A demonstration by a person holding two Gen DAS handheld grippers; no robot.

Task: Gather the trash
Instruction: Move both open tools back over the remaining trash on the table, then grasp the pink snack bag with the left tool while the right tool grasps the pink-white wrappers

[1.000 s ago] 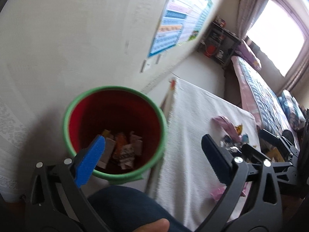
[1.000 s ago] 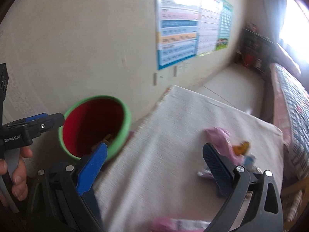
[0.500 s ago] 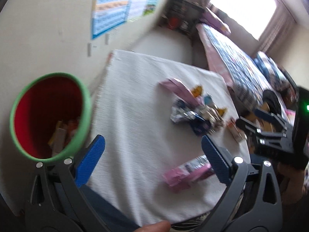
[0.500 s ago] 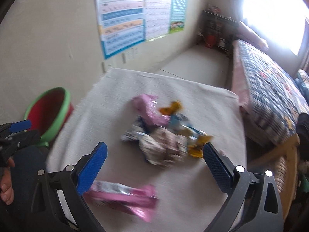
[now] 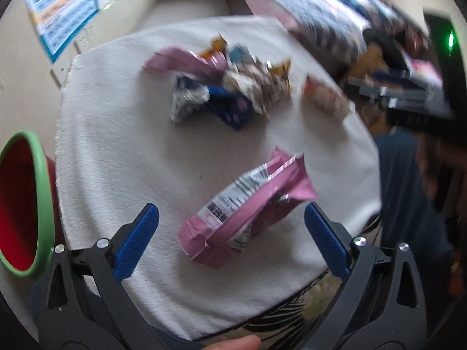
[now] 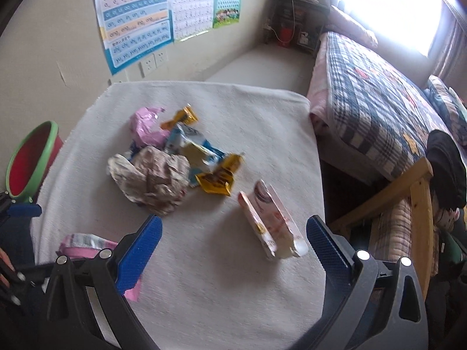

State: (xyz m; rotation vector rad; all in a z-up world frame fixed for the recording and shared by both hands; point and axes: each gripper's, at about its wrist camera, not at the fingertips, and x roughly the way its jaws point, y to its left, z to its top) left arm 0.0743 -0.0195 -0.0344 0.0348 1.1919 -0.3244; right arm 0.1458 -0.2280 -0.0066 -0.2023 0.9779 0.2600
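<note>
My left gripper (image 5: pixel 232 237) is open and empty, its blue pads either side of a pink snack wrapper (image 5: pixel 245 207) lying on the white cloth-covered table (image 5: pixel 116 151). My right gripper (image 6: pixel 233 248) is open and empty, just in front of a small pink-and-white carton (image 6: pixel 271 218). A pile of crumpled wrappers (image 6: pixel 172 157) lies mid-table; it also shows in the left wrist view (image 5: pixel 227 87). The pink wrapper (image 6: pixel 87 242) shows partly behind the right gripper's left finger. The red bin with a green rim (image 5: pixel 23 204) stands off the table's left edge, also in the right wrist view (image 6: pixel 32 163).
A bed with a plaid quilt (image 6: pixel 379 99) and a wooden frame (image 6: pixel 417 198) stands right of the table. A wall with posters (image 6: pixel 137 17) is behind it. The person's dark-clothed leg (image 5: pixel 408 204) is at the table's right in the left wrist view.
Both grippers have swung away from the bin to the right and now face the table top. The left one has come down over the pink wrapper, the right one toward the carton.
</note>
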